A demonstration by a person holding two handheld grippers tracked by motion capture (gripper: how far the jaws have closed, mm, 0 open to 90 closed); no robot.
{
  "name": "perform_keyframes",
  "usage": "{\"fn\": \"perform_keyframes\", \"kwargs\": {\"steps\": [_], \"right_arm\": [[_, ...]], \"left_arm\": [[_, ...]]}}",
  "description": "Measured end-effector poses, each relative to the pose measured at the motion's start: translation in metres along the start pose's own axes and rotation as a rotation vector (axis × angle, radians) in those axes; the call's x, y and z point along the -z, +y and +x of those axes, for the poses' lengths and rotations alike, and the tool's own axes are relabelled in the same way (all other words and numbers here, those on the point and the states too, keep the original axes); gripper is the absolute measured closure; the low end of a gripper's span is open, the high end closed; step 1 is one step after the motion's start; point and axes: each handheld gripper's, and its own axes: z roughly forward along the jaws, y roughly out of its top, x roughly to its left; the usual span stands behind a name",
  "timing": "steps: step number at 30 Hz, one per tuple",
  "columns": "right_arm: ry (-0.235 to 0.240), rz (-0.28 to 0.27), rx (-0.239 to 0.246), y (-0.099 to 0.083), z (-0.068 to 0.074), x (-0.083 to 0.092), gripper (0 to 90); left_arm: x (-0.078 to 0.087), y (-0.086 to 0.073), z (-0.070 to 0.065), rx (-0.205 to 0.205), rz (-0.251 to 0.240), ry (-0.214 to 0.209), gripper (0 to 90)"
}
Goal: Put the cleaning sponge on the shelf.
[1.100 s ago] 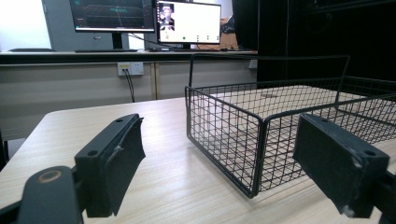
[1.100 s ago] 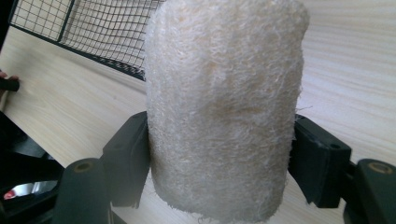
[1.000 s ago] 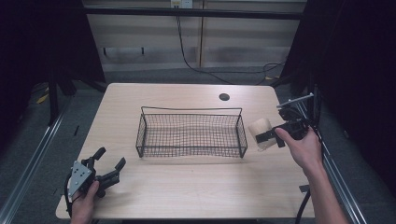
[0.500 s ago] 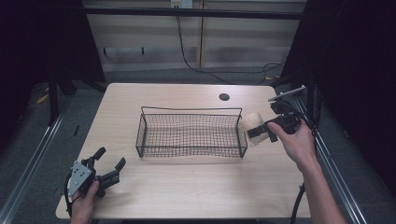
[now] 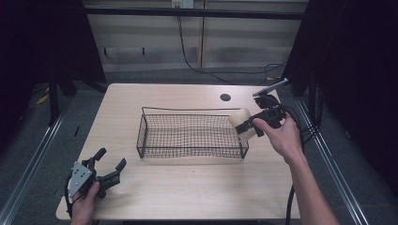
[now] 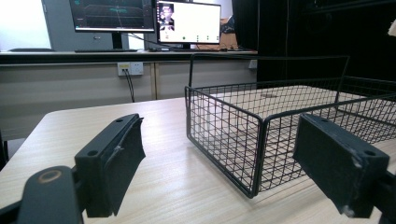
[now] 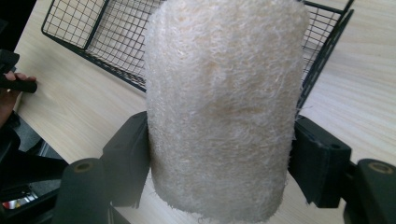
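Pale wood table (image 5: pixel 187 192) with a black wire basket (image 5: pixel 190 136) at its middle, dark curtains on both sides. At the near left corner the left hand (image 5: pixel 84 206) rests low, its left gripper (image 5: pixel 109 165) pointing toward the basket with jaws spread wide and nothing between them. The right arm reaches in from the near right, wrist bent inward, the right gripper (image 5: pixel 244 127) clamped on a cream fibrous roll (image 5: pixel 240 123) held over the basket's right end.
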Motion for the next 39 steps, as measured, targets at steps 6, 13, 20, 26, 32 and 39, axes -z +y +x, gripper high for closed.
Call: {"fn": "perform_keyframes", "kwargs": {"steps": [6, 13, 20, 26, 32, 39], "right_arm": [[-0.015, 0.009, -0.027, 0.01, 0.006, -0.009, 29.1], [-0.046, 0.019, -0.059, 0.017, 0.004, -0.021, 29.1], [-0.079, 0.024, -0.121, 0.022, 0.005, -0.029, 29.0], [-0.108, 0.026, -0.146, 0.025, 0.009, -0.039, 29.0], [-0.119, 0.043, -0.167, 0.025, 0.01, -0.052, 29.1], [-0.12, 0.049, -0.181, 0.024, 0.009, -0.059, 29.0]], "left_arm": [[0.0, 0.0, 0.0, 0.0, 0.0, 0.0, 15.8], [0.0, 0.0, 0.0, 0.0, 0.0, -0.001, 15.8], [0.0, 0.0, 0.0, 0.0, 0.0, -0.002, 15.8], [0.0, 0.0, 0.0, -0.001, 0.0, -0.002, 15.8], [0.0, 0.0, 0.001, -0.004, 0.001, -0.006, 15.8], [0.0, 0.0, 0.0, 0.0, 0.0, -0.003, 15.8]]}}
